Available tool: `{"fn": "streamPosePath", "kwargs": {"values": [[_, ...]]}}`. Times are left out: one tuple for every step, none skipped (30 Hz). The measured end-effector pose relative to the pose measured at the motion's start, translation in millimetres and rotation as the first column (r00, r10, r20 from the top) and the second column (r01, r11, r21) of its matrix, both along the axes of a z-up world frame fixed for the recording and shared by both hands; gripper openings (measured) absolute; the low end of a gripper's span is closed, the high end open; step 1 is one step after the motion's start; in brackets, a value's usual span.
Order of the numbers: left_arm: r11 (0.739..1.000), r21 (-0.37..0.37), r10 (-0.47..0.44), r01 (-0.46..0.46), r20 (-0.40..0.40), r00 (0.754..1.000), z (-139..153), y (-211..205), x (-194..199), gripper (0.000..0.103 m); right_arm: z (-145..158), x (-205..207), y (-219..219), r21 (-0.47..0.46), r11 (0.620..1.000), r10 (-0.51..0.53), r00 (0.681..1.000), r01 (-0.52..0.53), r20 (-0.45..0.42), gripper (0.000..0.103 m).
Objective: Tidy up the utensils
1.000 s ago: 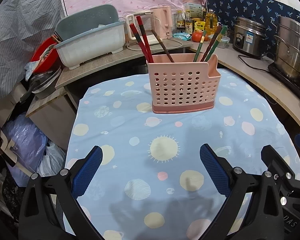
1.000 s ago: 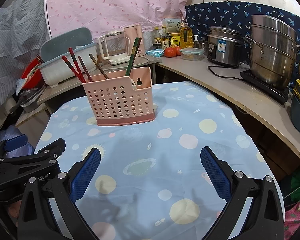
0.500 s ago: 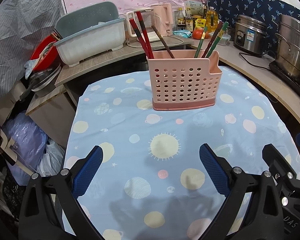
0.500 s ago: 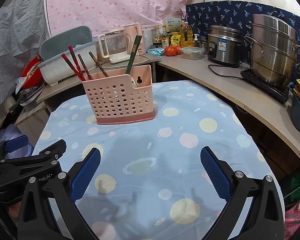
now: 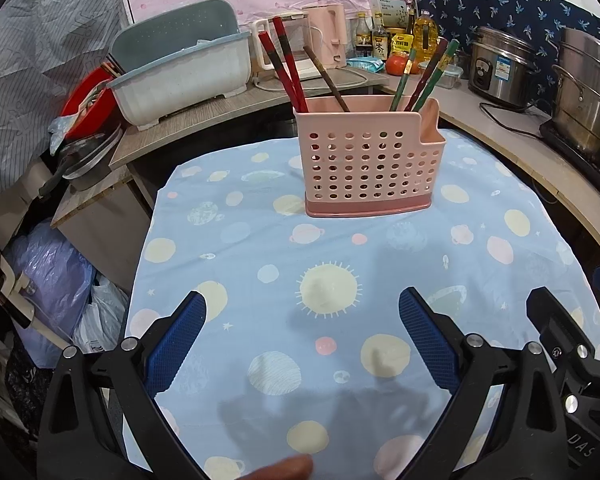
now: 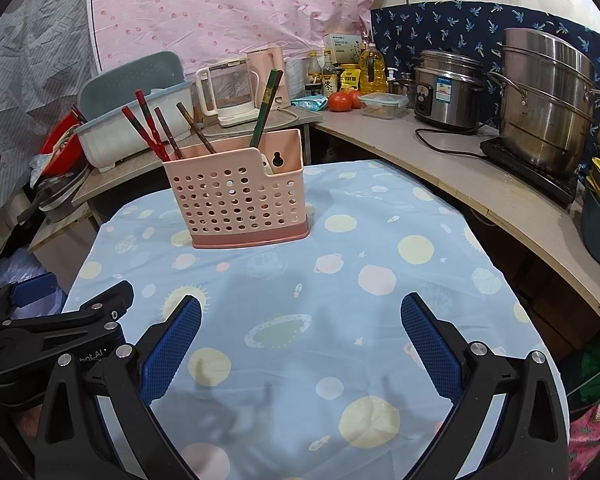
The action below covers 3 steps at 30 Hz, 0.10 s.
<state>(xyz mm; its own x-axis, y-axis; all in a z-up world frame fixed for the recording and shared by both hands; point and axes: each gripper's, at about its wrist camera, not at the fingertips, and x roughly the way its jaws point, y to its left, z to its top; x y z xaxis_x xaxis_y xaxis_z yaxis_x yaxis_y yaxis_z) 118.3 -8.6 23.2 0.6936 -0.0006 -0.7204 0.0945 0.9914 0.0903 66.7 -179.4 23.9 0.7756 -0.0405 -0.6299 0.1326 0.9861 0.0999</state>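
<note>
Pink plastic, punched with round holes, the utensil holder [image 5: 370, 164] stands upright on a table under a blue planet-print cloth [image 5: 332, 292], just above the centre of the left wrist frame and left of centre in the right wrist frame. Red chopsticks [image 5: 284, 66] and a brown one [image 5: 326, 80] lean out of its left side; green chopsticks [image 5: 434, 76] rise from its right side. The left gripper [image 5: 302, 330] hangs low in the foreground over the cloth, its blue-padded jaws spread wide and holding nothing. The right gripper [image 6: 300, 334] sits likewise at the bottom of its own view, jaws wide apart and empty, well short of the holder. A steel stockpot [image 6: 548, 100] and rice cooker [image 6: 446, 88] line the counter at upper right.
</note>
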Motion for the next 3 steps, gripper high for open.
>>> {"fn": "streamPosePath", "kwargs": {"values": [[1.000, 0.002, -0.001, 0.001, -0.001, 1.000, -0.5, 0.3, -0.2, 0.093, -0.5, 0.0, 0.2, -0.002, 1.000, -0.001, 1.000, 0.001, 0.000, 0.097], [1.000, 0.004, -0.002, 0.002, -0.002, 1.000, -0.9, -0.6, -0.2, 0.093, -0.8, -0.6, 0.2, -0.004, 1.000, -0.002, 1.000, 0.002, -0.001, 0.097], [1.000, 0.004, -0.003, 0.003, -0.004, 1.000, -0.9, -1.7, -0.1, 0.093, -1.0, -0.5, -0.1, -0.004, 1.000, -0.003, 1.000, 0.003, -0.001, 0.097]]}}
